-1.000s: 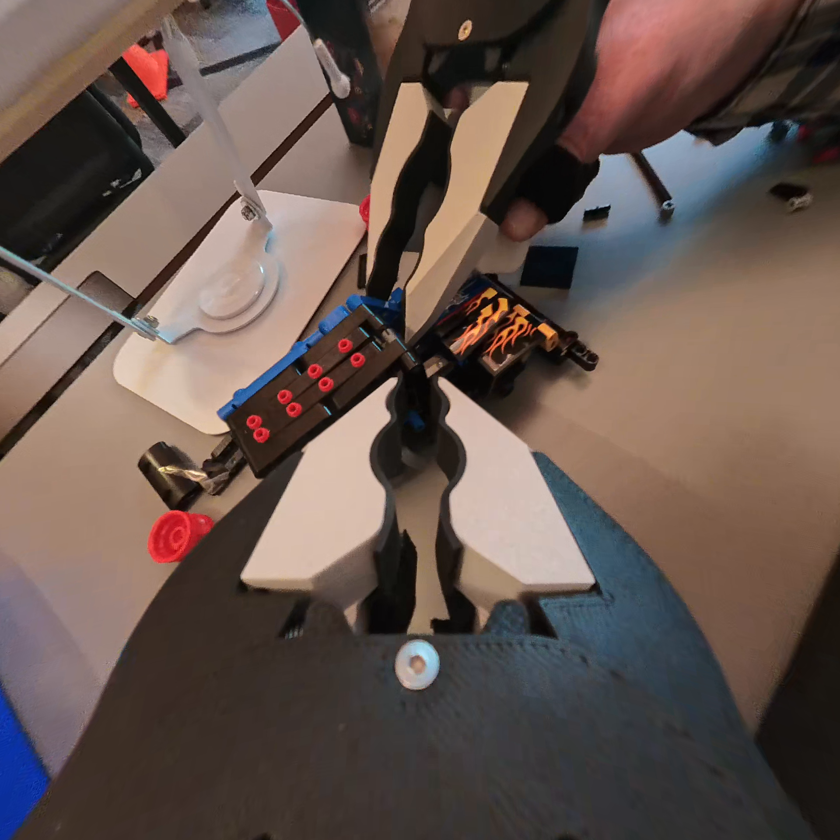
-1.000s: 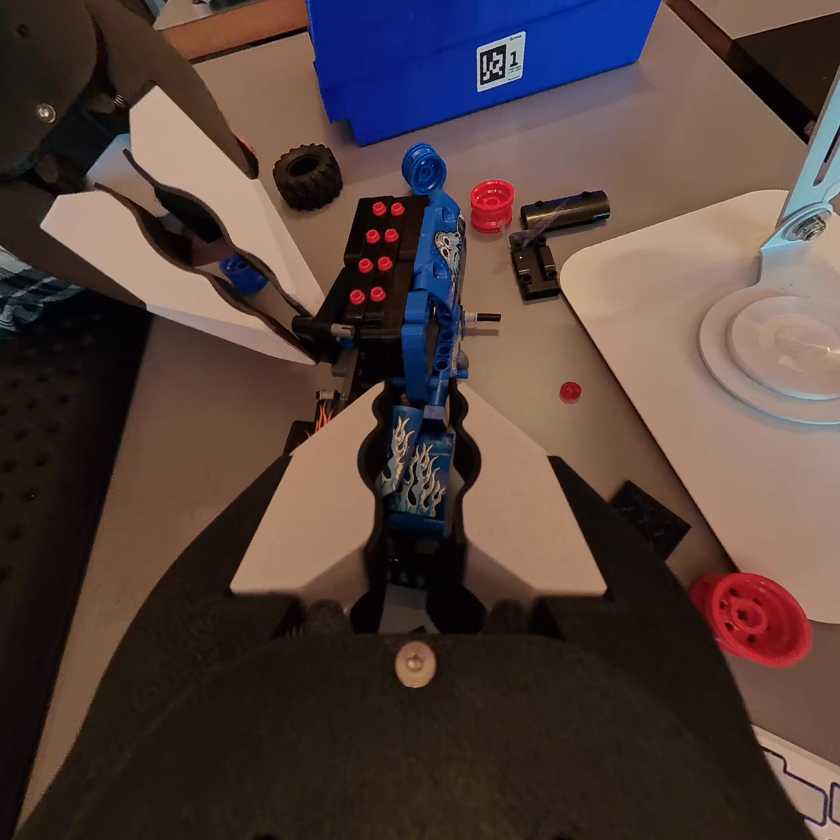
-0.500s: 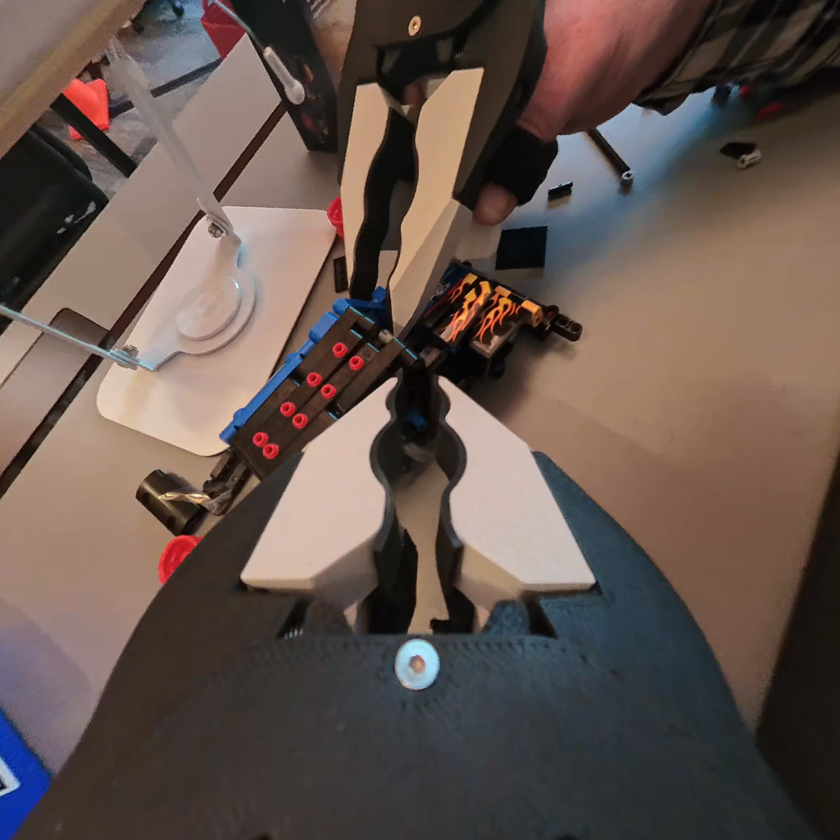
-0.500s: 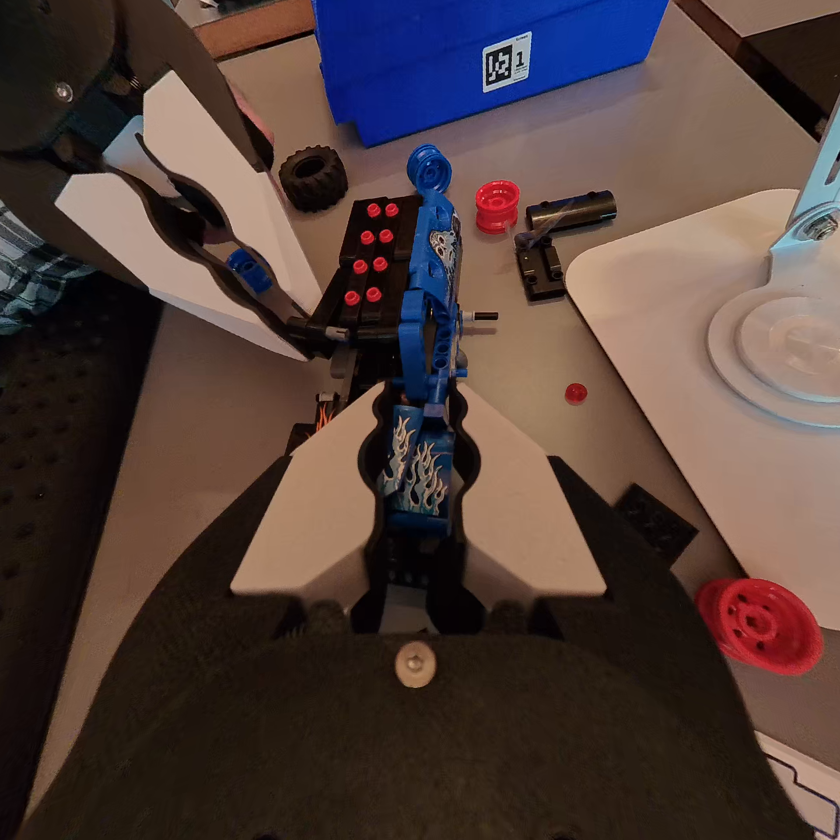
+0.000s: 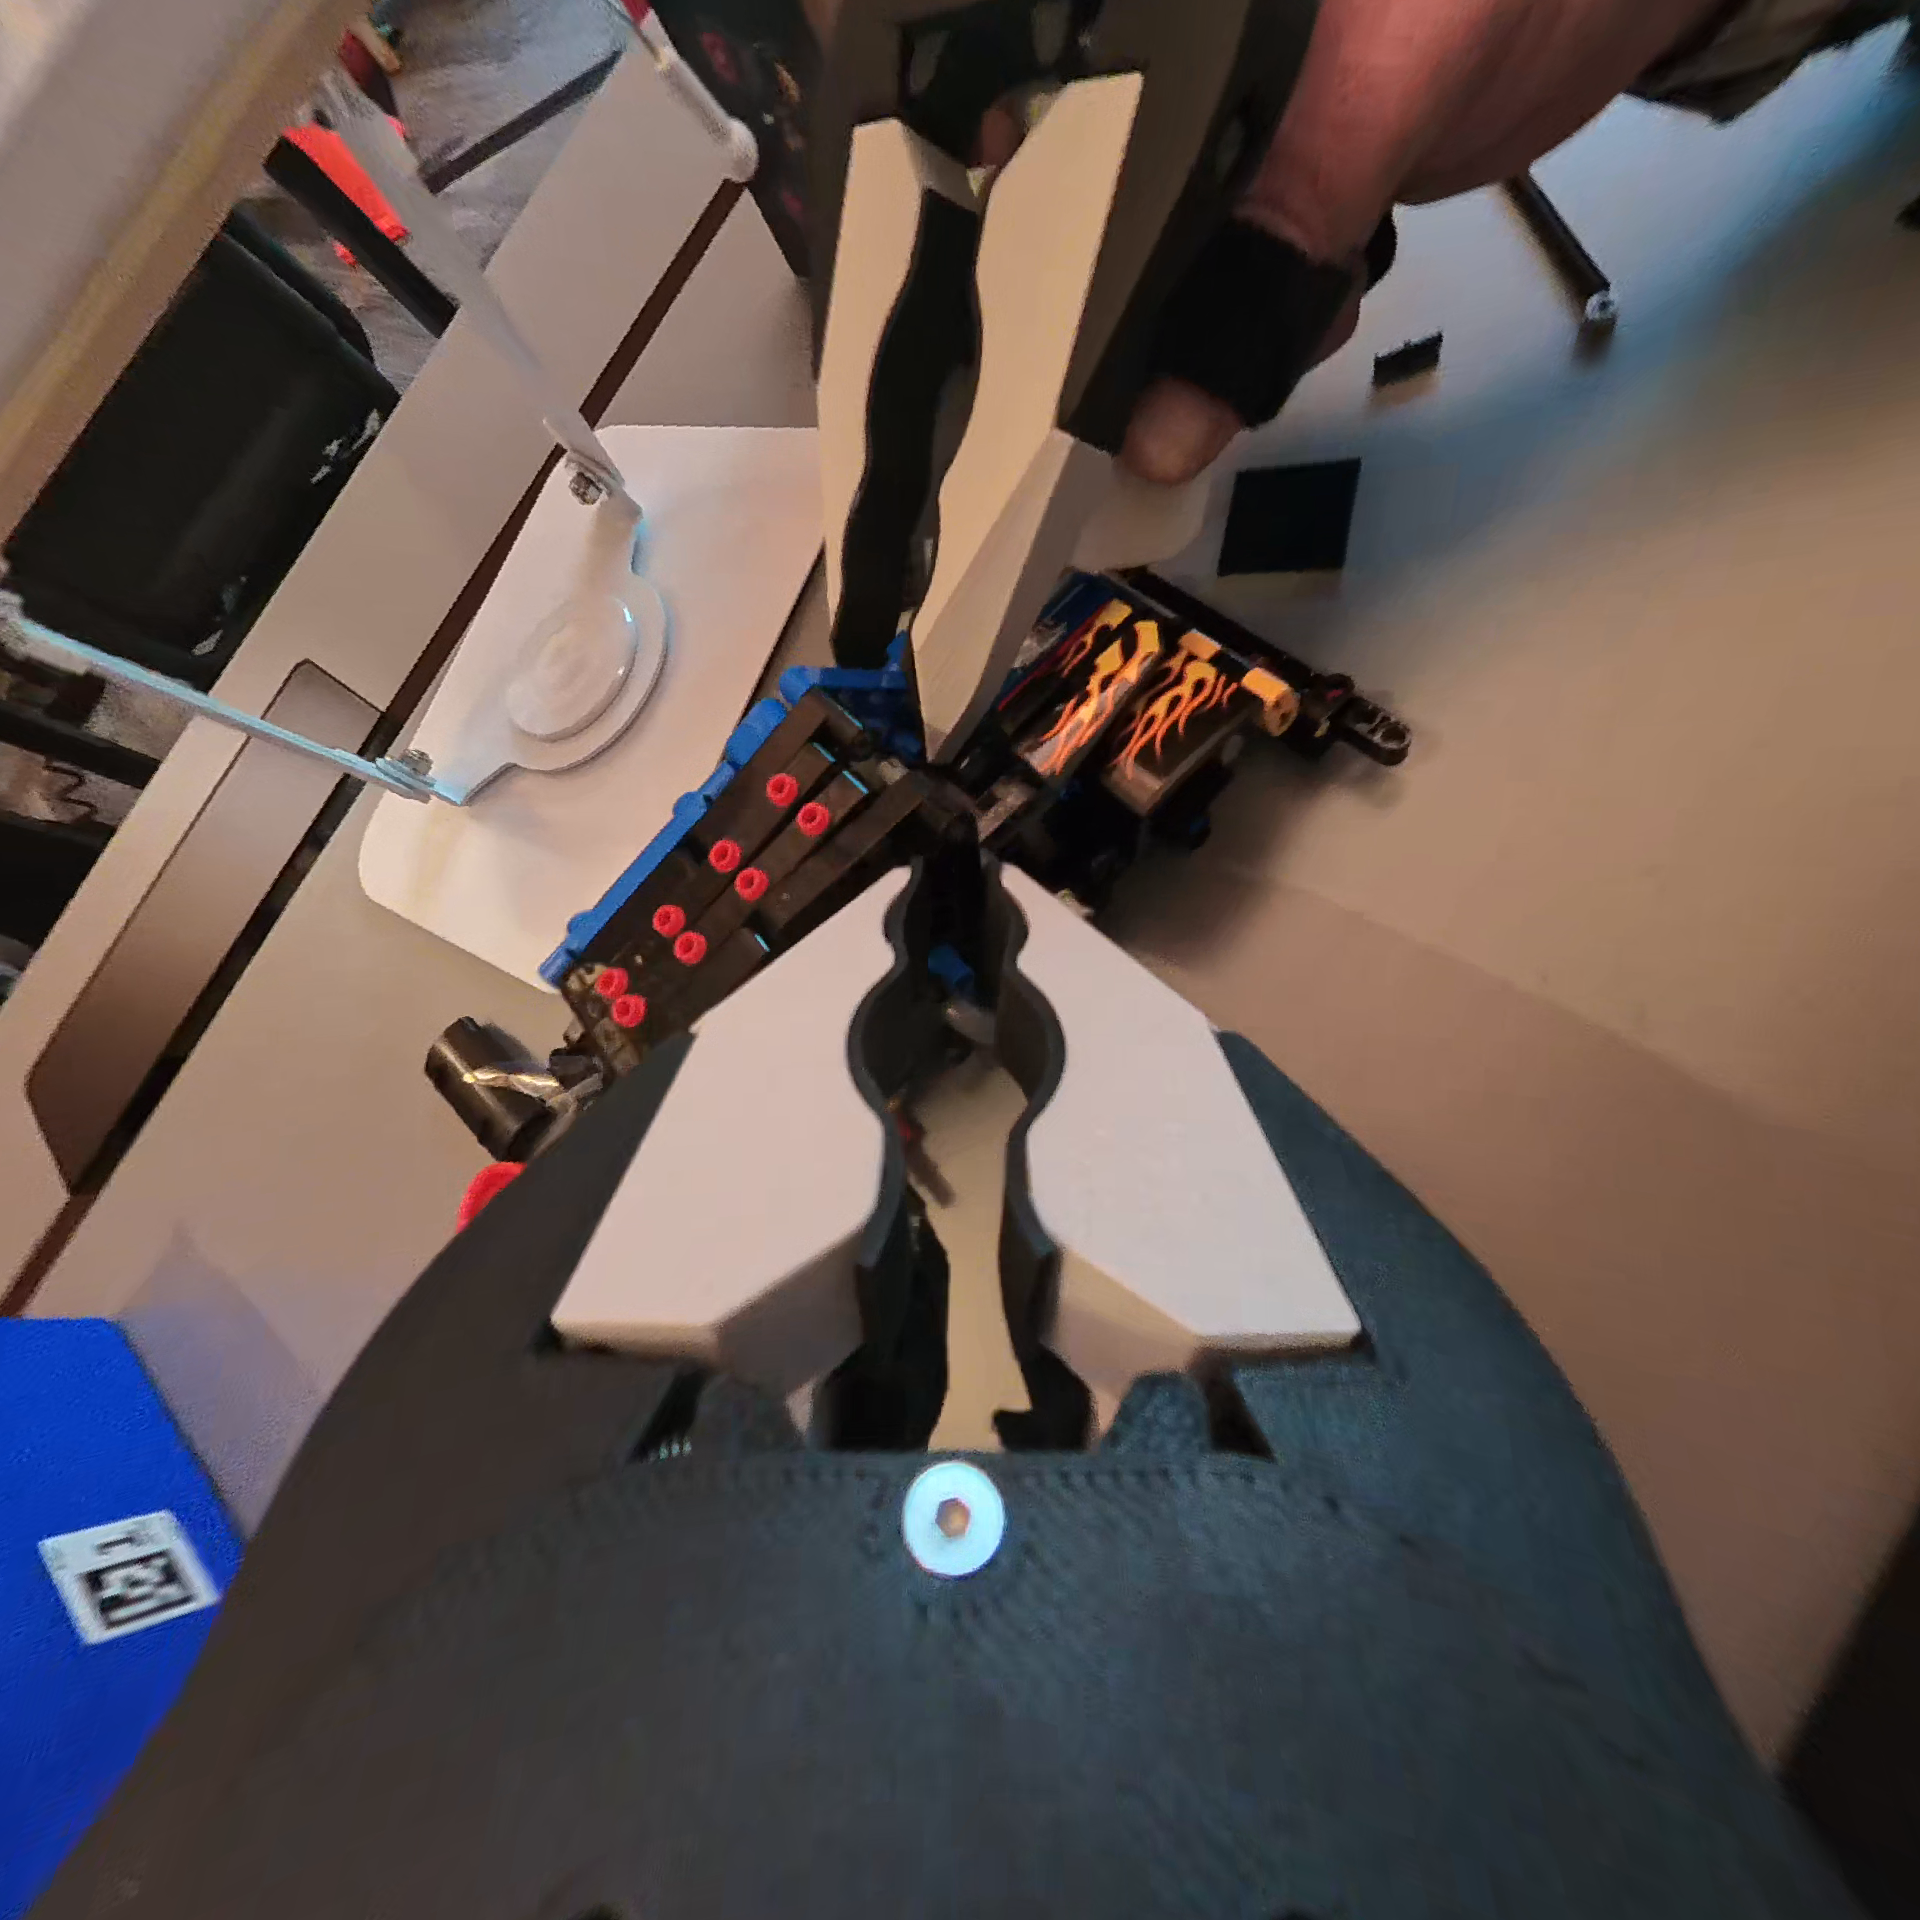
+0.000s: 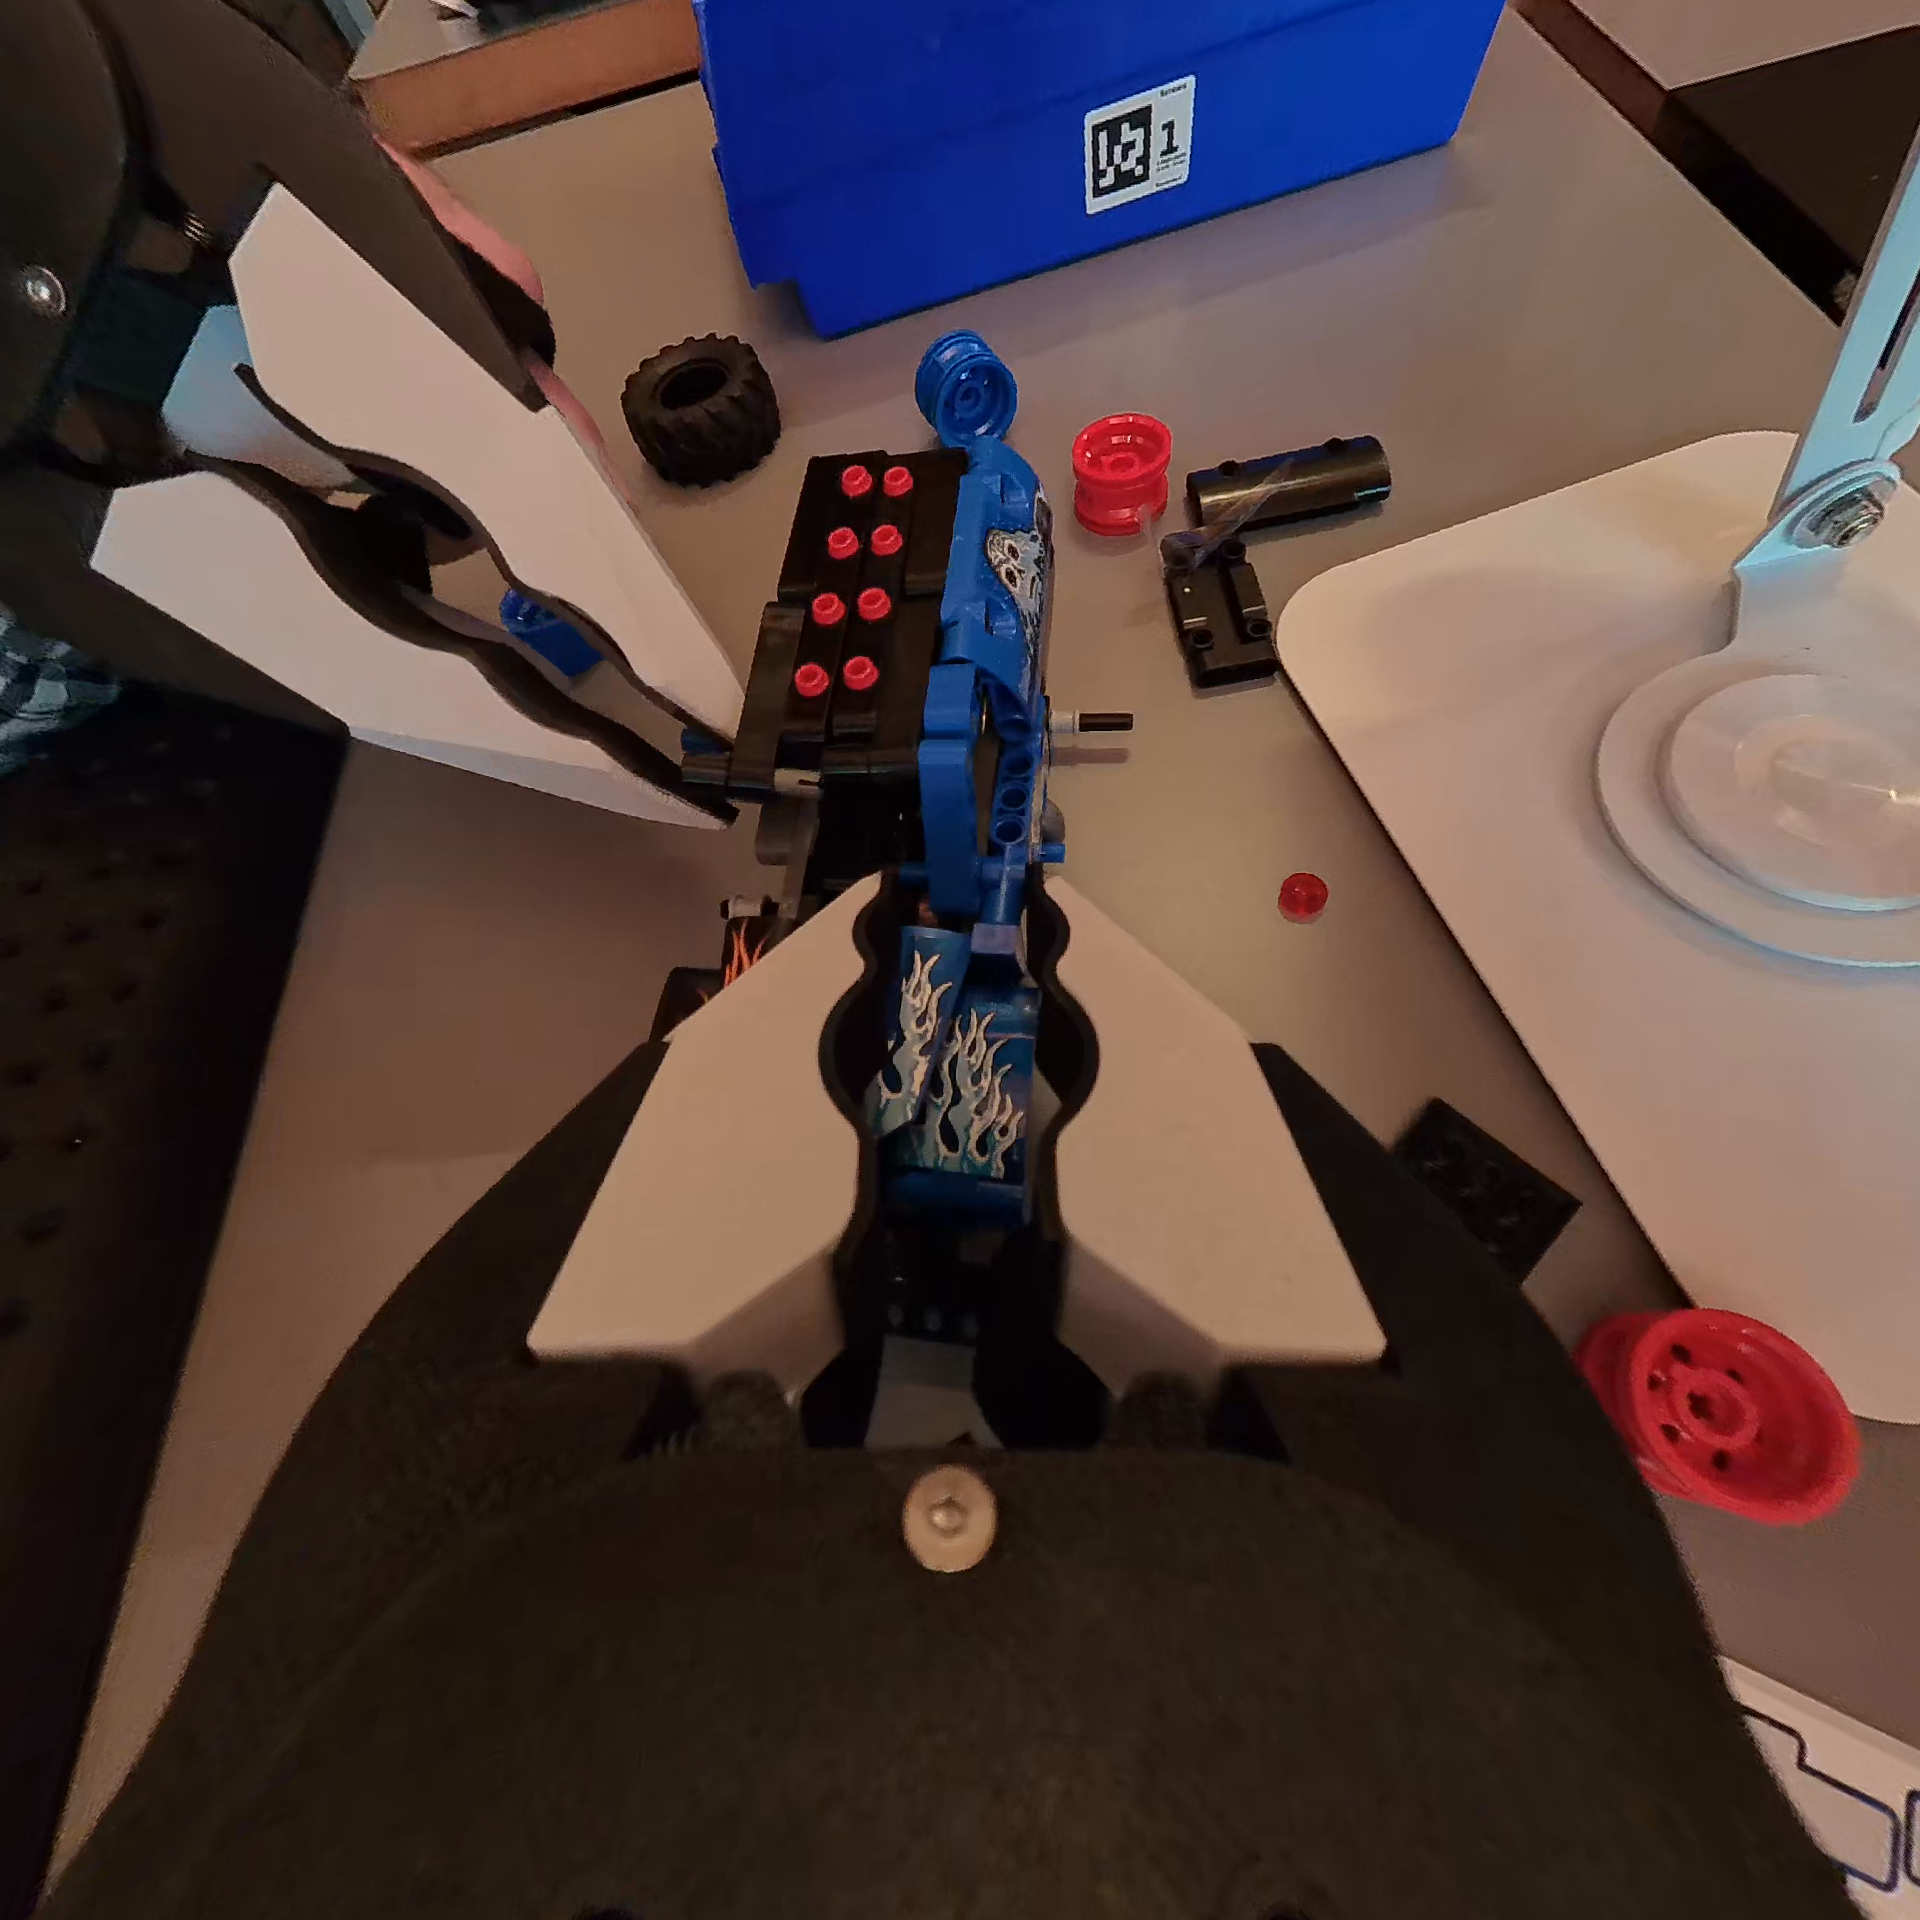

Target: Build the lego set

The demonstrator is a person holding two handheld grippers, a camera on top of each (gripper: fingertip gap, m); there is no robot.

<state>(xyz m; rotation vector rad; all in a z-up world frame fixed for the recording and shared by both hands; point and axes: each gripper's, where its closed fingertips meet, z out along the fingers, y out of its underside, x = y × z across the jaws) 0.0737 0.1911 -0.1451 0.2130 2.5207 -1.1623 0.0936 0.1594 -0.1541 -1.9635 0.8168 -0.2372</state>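
The lego model [image 6: 862,582] lies on the grey table, with black beams with red studs, a blue side and flame panels. My right gripper [image 6: 956,894] is shut on its blue flame panel [image 6: 956,1081]. In the left wrist view the model [image 5: 727,894] shows orange flame panels [image 5: 1143,707], and the right gripper [image 5: 904,675] comes down from above, held by a hand. My left gripper [image 5: 951,873] is shut with a small blue piece [image 5: 951,971] in its jaws. Its tips [image 6: 717,790] touch the model's black side. The blue piece [image 6: 545,634] shows between its fingers.
A blue bin [image 6: 1039,135] stands at the back. Beside the model lie a black tyre [image 6: 701,410], a blue hub [image 6: 966,379], red hubs [image 6: 1122,473] [image 6: 1725,1413], a black cylinder [image 6: 1288,483], a red stud [image 6: 1302,896] and a black plate [image 6: 1486,1184]. A white stand base [image 6: 1558,831] is on the right. The tips of one gripper are about 5 cm away from the tips of the other. From the right gripper's tips to the red stud [image 6: 1302,896] is close to 8 cm.
My left gripper has stayed at the model's black side while both views drew slightly closer. The blue bin has come into the left wrist view's lower left corner. Both grips are unchanged.
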